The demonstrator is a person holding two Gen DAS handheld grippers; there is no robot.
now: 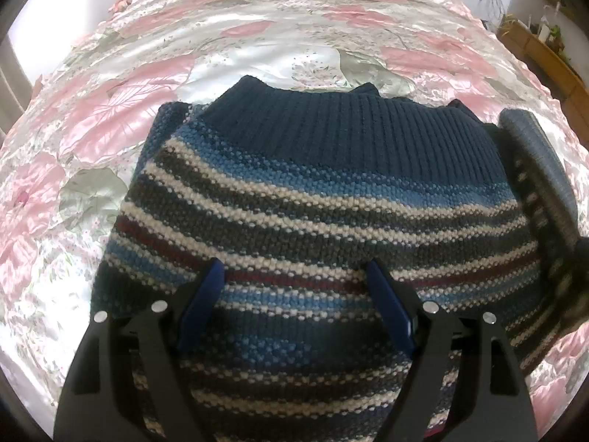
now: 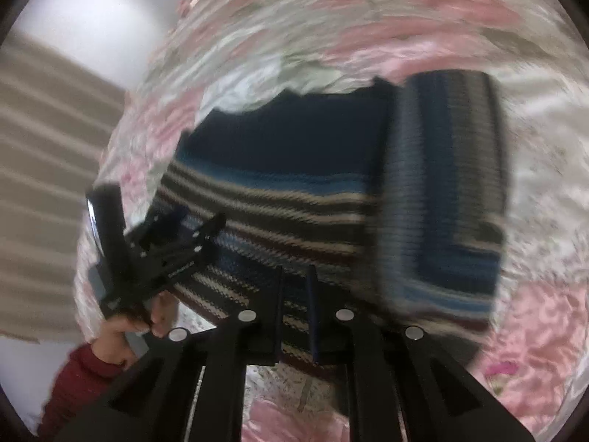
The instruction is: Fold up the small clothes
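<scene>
Sweater: a small knitted sweater (image 1: 313,199) striped in navy, blue, cream, grey and dark red, with a broad ribbed navy band along its far edge, lies flat in the middle of the bedspread.

Sleeve: a striped knitted sleeve (image 2: 445,191) is folded in over the right side of the sweater's body and lies lengthwise on top of it; in the left wrist view it shows only as a raised edge at the sweater's right side.

Bedspread: a shiny satin bedspread (image 1: 154,103) printed with large pink flowers and grey-green leaves covers the whole surface under the sweater, creased in many places.

Left gripper: the black two-finger left gripper (image 1: 294,276) with blue finger pads hovers over the near half of the sweater; its fingers (image 1: 206,302) stand wide apart with striped knit showing between them and nothing clamped. From the right wrist view the same tool (image 2: 198,221) sits over the sweater's left edge.

Left hand: a hand (image 2: 147,316) in a dark red sleeve (image 2: 77,386) holds the handle of the left gripper.

Right gripper: the black right gripper (image 2: 296,276) sits at the near hem of the sweater, its two fingers close together with only a narrow gap. The view is blurred, so I cannot tell whether any knit is pinched there.

Room: a white wall and a beige striped surface (image 2: 48,184) show beyond the bed's left edge.
</scene>
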